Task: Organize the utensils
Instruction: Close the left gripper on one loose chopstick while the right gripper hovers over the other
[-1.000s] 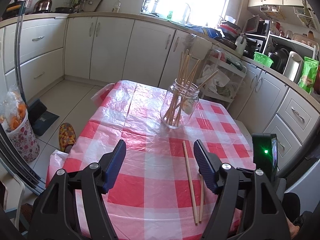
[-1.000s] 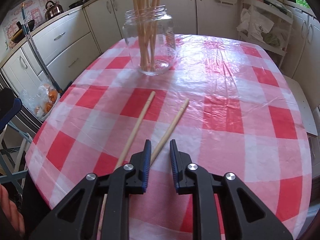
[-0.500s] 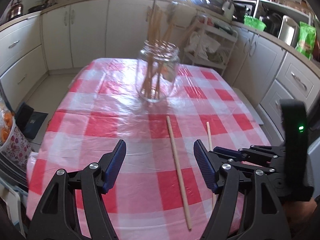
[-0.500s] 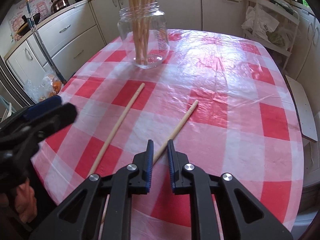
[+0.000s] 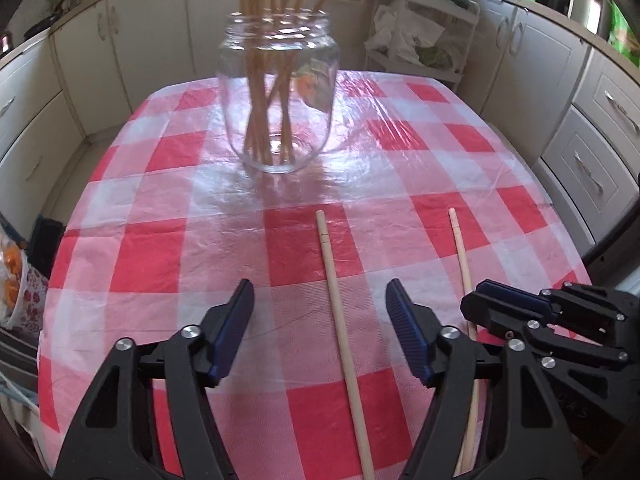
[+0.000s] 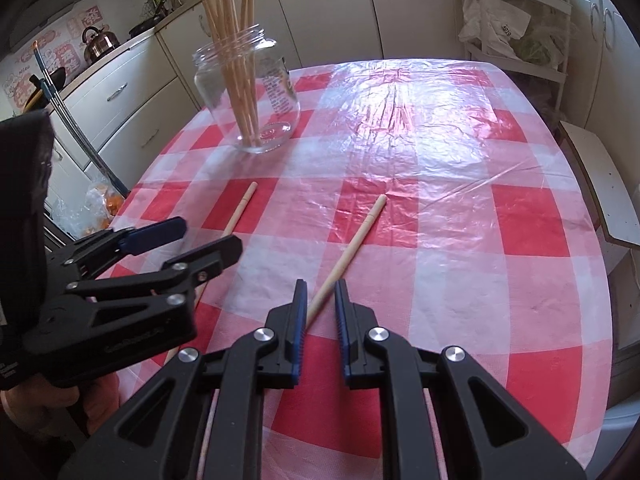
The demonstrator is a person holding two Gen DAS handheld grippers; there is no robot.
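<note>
A glass jar (image 5: 278, 100) (image 6: 256, 92) holding several wooden chopsticks stands on the red-checked tablecloth (image 5: 160, 220). Two loose chopsticks lie in front of it. The left chopstick (image 5: 340, 312) (image 6: 242, 206) lies between the fingers of my left gripper (image 5: 320, 296) (image 6: 208, 240); its jaws are closing and the pads do not touch the stick. The right chopstick (image 5: 460, 248) (image 6: 356, 236) runs into the narrow gap of my right gripper (image 6: 320, 292) (image 5: 500, 308). It lies flat on the cloth, not pinched.
White kitchen cabinets (image 5: 120, 40) ring the table. A trolley with white cloths (image 6: 504, 28) stands at the back right. A bag of oranges (image 6: 104, 204) sits on the floor left of the table. The table's near edge lies under both grippers.
My left gripper has come forward and down over the left chopstick and its jaws have narrowed. It now shows in the right wrist view. My right gripper narrowed slightly around the right chopstick.
</note>
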